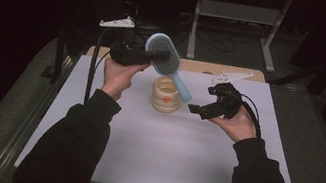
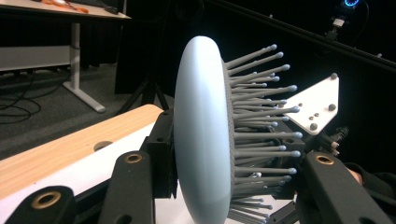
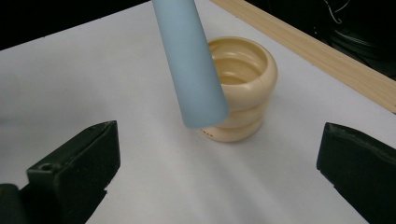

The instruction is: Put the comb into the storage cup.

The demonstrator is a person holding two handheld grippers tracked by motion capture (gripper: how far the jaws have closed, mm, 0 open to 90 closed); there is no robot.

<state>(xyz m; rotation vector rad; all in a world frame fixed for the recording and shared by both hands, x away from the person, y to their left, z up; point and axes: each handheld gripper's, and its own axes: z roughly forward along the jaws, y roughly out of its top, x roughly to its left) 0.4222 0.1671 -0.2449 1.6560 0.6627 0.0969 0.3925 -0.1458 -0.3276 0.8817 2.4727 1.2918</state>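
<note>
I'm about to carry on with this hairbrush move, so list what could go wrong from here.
1. The left gripper clamps only the head of the light blue plastic hairbrush; its long handle hangs free and might swing or slip.
2. That handle's end hangs close beside the cream ribbed ring-shaped holder; a nudge could tip it.
3. The right gripper is open and holds nothing, so the holder stands unsteadied.

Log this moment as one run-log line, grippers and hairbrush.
left gripper: shut on hairbrush head, raised | right gripper: open, holds nothing | brush handle: above the cream holder | holder: upright on table
</note>
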